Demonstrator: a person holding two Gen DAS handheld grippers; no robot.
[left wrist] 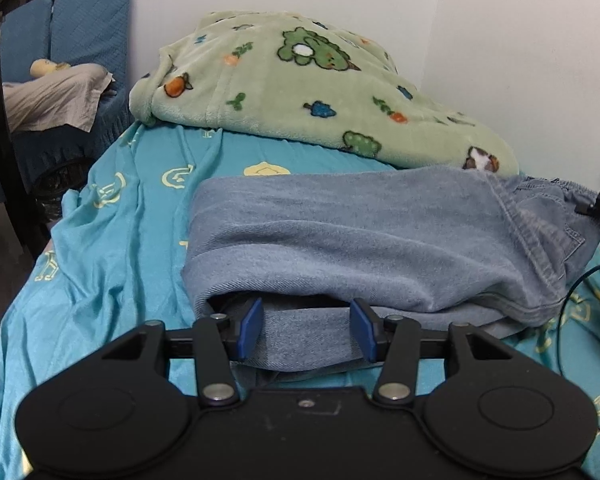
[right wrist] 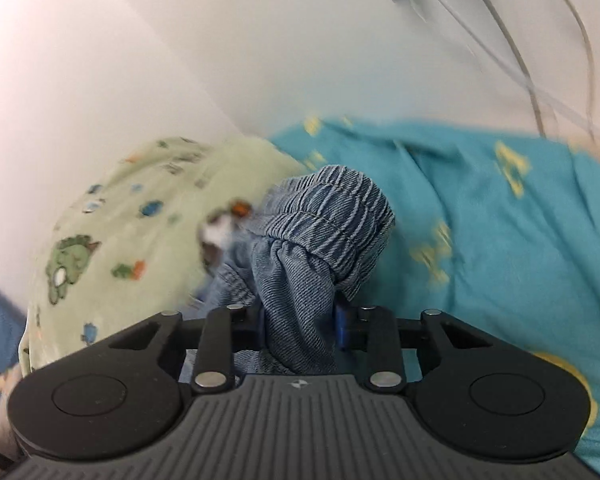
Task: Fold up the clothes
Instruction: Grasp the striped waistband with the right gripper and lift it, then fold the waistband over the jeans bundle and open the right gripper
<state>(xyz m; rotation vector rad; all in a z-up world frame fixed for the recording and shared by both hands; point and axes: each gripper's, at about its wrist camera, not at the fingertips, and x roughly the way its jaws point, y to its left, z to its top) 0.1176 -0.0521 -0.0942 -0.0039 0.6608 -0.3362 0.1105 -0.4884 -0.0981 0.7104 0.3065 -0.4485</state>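
A pair of light-blue denim trousers (left wrist: 380, 240) lies folded across a bed covered by a turquoise sheet with yellow motifs (left wrist: 112, 248), its far edge just beside a pale-green fleece blanket printed with cartoon animals (left wrist: 300, 80) that is heaped at the wall end of the bed. The left gripper (left wrist: 306, 330), black with blue pads, sits at the near edge of the folded denim, its fingers (left wrist: 250, 326) spread to either side of a lower layer of cloth and tucked under the top fold; the pads do not press on the fabric. The right gripper (right wrist: 300, 328) is clamped on a bunched fold of the trousers, the ribbed elastic waistband (right wrist: 332, 216) bulging up beyond its pads. Blue quilted cushions (left wrist: 84, 20) stand off the bed's far left corner.
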